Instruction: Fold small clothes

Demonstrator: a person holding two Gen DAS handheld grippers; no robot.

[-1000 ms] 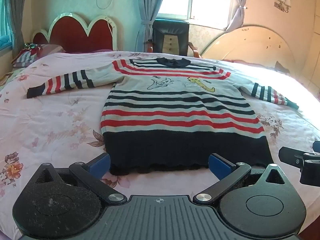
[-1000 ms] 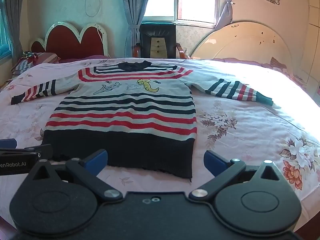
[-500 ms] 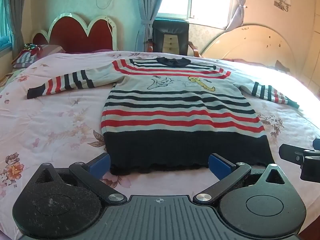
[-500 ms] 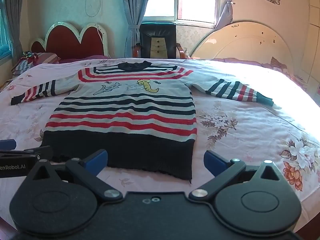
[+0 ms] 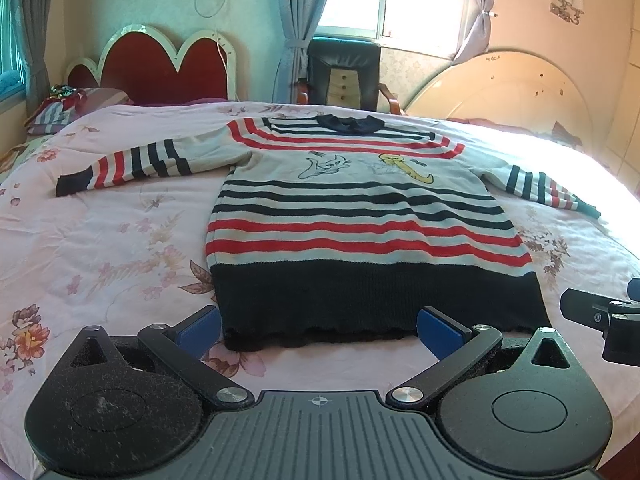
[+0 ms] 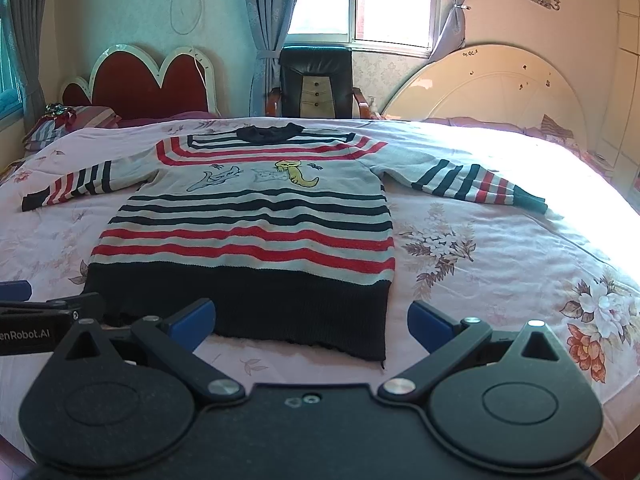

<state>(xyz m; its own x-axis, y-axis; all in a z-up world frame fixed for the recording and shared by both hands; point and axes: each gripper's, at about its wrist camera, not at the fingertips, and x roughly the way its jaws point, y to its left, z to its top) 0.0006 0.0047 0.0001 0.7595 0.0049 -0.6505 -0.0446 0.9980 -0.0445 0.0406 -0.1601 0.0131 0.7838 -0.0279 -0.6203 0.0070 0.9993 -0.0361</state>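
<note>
A small striped sweater (image 5: 360,216), grey with red and dark stripes and a wide dark hem, lies flat and face up on the bed, both sleeves spread out to the sides. It also shows in the right wrist view (image 6: 256,224). My left gripper (image 5: 319,330) is open and empty, just short of the hem's left half. My right gripper (image 6: 311,322) is open and empty, in front of the hem's right corner. The right gripper's fingers show at the right edge of the left wrist view (image 5: 600,314).
The pink floral bedspread (image 5: 100,248) covers the whole bed. A red heart-shaped headboard (image 5: 160,68) and pillows (image 5: 64,108) are at the far left. A black chair (image 5: 344,76) stands behind the bed under the window. A cream round board (image 5: 500,92) leans at the back right.
</note>
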